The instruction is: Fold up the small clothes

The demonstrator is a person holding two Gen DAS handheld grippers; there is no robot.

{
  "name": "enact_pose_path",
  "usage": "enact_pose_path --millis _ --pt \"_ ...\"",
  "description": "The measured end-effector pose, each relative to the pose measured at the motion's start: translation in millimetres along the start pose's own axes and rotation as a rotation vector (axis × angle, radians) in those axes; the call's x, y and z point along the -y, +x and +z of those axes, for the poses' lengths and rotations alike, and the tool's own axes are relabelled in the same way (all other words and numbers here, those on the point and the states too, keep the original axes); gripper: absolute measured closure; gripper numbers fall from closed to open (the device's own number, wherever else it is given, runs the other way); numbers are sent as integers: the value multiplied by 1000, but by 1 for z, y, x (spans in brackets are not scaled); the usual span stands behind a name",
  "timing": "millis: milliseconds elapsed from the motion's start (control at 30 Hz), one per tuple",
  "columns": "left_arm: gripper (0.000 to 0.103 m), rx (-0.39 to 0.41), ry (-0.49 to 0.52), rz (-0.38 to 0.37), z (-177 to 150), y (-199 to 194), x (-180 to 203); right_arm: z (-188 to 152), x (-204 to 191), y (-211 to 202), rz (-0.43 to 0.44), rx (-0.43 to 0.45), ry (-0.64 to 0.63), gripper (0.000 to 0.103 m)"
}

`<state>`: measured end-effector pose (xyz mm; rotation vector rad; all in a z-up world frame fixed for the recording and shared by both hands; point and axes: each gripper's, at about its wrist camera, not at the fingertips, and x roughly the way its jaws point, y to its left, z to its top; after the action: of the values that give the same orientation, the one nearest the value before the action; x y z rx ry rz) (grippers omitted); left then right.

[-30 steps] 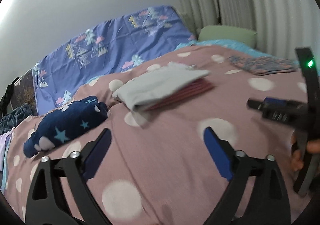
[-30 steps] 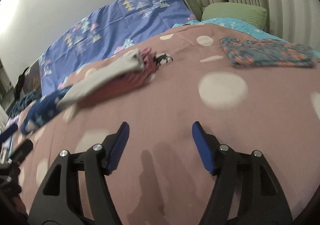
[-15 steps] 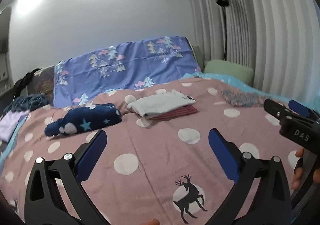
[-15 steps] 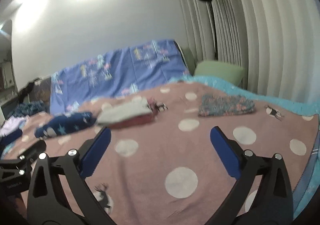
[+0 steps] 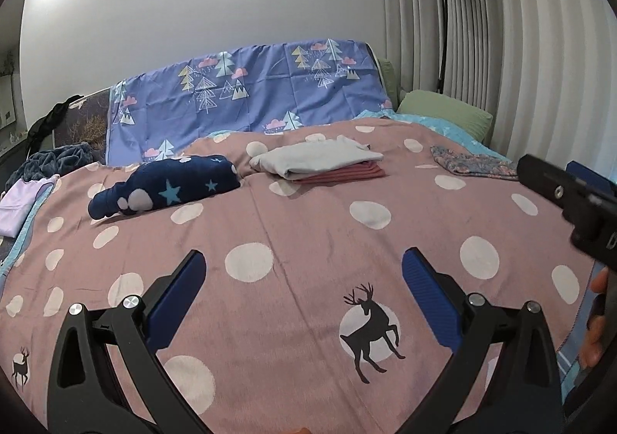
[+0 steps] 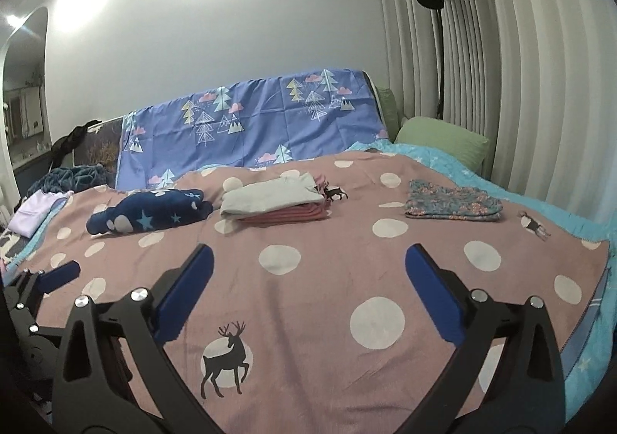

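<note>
the bed (image 6: 331,280), under a pink dotted cover, runs off the frame's lower edge; on it lie a folded grey-and-pink stack (image 6: 275,201), a navy star garment (image 6: 154,216) bunched left, a floral piece (image 6: 453,204) right; a lilac item (image 5: 19,202) is cut off; the left gripper (image 5: 300,291) and right gripper (image 6: 308,289) hover empty, fingers spread wide, the right's having just opened

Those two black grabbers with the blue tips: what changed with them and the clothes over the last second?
Both pulled back and up from the folded pile: the grey-and-pink stack now looks farther off. The right gripper has just been opening its jaws; nothing is between them. The left gripper is open and empty as before. The stack, the navy star garment and the floral piece lie on the pink bedspread where they were.
</note>
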<state>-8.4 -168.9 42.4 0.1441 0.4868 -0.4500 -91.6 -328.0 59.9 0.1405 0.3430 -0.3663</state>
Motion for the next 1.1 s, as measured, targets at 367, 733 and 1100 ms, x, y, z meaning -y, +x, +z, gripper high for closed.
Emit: enact_pose_path --millis 367,733,1100 --pt "1 21 -9 8 3 -9 -1 -3 3 7 -9 -16 12 2" --pt "1 -1 14 -4 5 -3 7 -5 10 13 -20 -39 27 2" --pt "1 -11 20 -26 8 -3 11 -6 10 16 -14 -49 24 2"
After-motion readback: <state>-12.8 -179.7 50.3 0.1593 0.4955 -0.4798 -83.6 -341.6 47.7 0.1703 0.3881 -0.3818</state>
